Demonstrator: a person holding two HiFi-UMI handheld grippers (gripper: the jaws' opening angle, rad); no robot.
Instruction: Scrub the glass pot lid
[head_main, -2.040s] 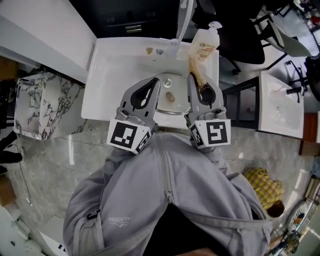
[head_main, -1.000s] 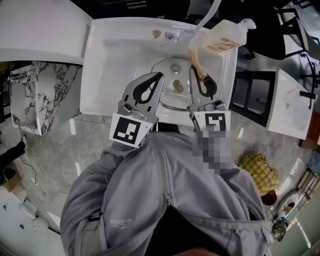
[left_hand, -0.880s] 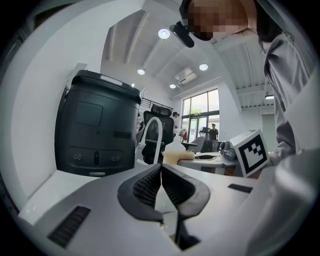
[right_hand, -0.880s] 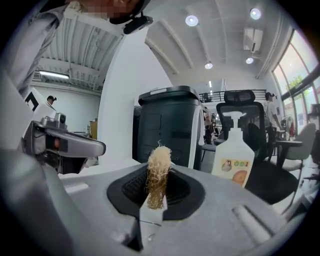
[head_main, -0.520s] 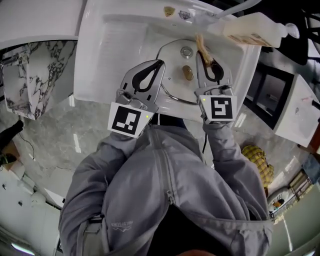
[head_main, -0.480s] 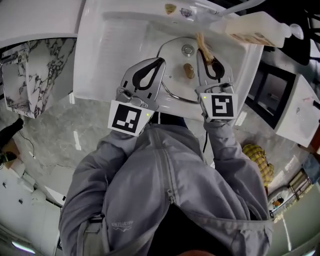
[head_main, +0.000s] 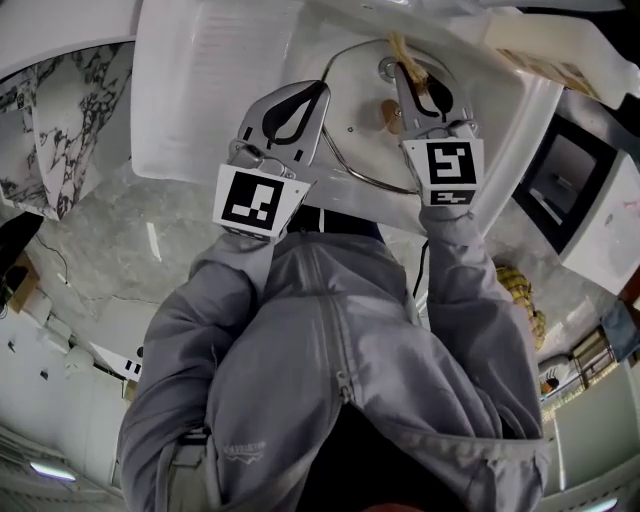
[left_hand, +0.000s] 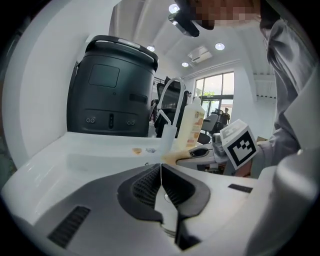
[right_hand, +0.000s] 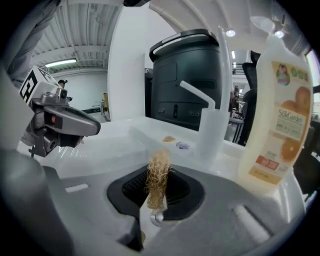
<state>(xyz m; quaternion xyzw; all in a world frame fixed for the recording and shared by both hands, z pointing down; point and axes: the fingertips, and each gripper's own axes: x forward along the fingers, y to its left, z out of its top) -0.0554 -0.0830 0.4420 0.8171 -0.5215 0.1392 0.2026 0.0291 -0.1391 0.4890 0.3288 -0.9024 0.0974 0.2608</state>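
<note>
The glass pot lid (head_main: 350, 150) lies in the white sink basin (head_main: 200, 90), its brown knob (head_main: 388, 116) facing up. My left gripper (head_main: 316, 92) hangs over the lid's left part, shut with nothing in it; its pads meet in the left gripper view (left_hand: 161, 169). My right gripper (head_main: 404, 72) is over the lid's far right side, shut on a tan loofah scrubber (head_main: 402, 47). In the right gripper view, the scrubber (right_hand: 158, 182) sticks up out of the right gripper (right_hand: 159, 172). Whether the scrubber touches the lid I cannot tell.
A soap bottle (right_hand: 277, 115) stands on the sink's back right corner beside the white faucet (right_hand: 210, 125). A dark bin (left_hand: 112, 90) stands behind the sink. Marble floor (head_main: 90, 250) lies to the left, and a second white sink (head_main: 600, 230) to the right.
Both grippers have dropped lower over the basin and reached further across the lid. The right gripper still holds the scrubber; both stay shut.
</note>
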